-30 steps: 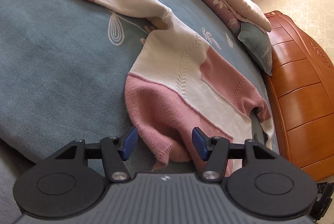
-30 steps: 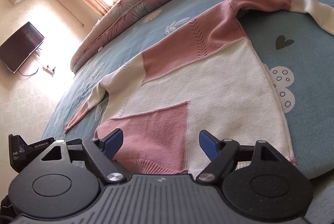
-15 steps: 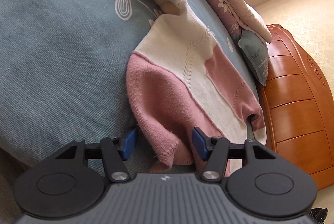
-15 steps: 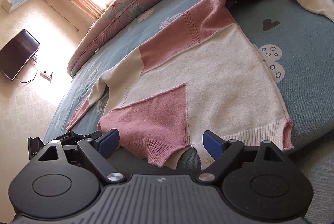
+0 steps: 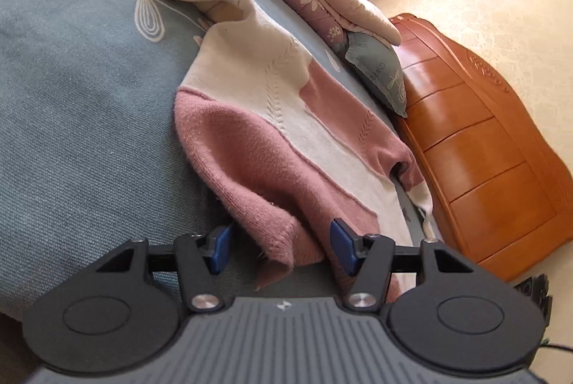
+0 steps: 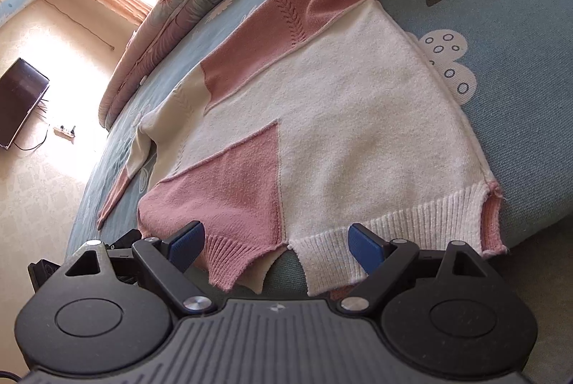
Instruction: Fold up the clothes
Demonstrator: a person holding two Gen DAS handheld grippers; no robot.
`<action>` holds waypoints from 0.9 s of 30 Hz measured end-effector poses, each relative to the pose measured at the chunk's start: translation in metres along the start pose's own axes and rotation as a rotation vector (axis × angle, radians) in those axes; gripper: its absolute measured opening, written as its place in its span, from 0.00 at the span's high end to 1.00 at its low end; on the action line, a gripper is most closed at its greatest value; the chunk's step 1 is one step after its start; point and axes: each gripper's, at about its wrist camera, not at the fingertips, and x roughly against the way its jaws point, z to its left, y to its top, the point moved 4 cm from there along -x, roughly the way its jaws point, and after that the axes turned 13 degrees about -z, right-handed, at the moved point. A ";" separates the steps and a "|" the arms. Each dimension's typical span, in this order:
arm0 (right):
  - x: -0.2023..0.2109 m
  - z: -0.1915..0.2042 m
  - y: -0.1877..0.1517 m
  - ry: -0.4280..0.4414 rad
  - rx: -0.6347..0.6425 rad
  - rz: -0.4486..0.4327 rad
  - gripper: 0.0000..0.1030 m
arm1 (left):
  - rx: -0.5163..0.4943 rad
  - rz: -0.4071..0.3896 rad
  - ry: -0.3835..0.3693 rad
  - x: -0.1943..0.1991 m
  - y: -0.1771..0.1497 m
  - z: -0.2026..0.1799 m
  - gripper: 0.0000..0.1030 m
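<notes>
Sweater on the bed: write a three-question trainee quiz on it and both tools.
1. True or false: the left tool is clamped on the sweater.
2. Which part of the sweater lies between the right tool's open jaws? A) a cuff B) the ribbed hem C) the collar
3. Fill in: the sweater lies on a blue ___.

Key:
1. False: a pink hem corner sits between the left tool's blue pads, but they stand apart from it.
2. B, the ribbed hem.
3. bedsheet.
</notes>
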 end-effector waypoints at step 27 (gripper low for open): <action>-0.003 -0.004 0.006 -0.006 0.011 -0.016 0.10 | 0.216 -0.032 0.053 0.011 0.011 0.013 0.94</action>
